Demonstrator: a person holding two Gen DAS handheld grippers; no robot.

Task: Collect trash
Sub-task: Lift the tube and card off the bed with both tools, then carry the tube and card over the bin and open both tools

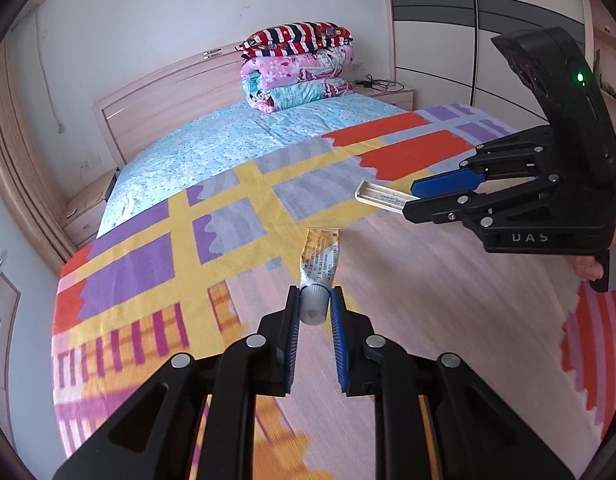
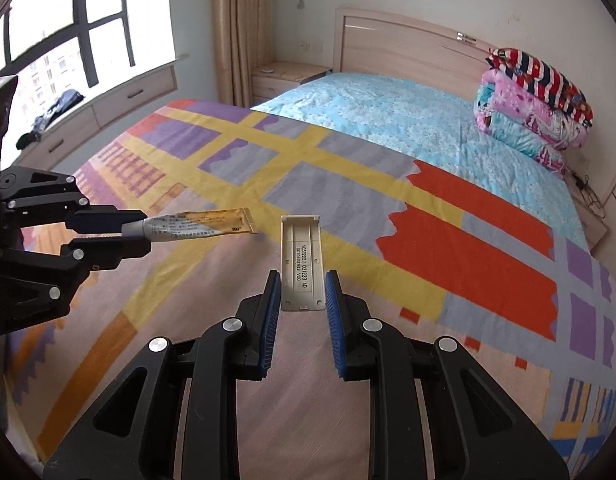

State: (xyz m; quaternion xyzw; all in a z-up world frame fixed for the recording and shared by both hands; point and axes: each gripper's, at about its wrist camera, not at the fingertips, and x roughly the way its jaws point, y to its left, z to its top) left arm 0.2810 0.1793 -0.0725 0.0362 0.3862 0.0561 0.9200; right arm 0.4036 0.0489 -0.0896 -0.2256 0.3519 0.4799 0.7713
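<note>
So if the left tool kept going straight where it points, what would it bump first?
Probably the colourful blanket on the bed. The left tool, shut on a tube, slants down toward it, and nothing else sits ahead. Depth is hard to judge.

The left gripper points forward and downward over the bed, its blue pads clamped on the cap end of an ointment tube that juts out ahead of the fingertips. The right gripper hangs above the same bed, to the right of the left one and angled down likewise, its pads pressed against the two long edges of a cream plastic battery cover. A bare hand grips the right gripper's handle from behind, fingers curled beneath it.
</note>
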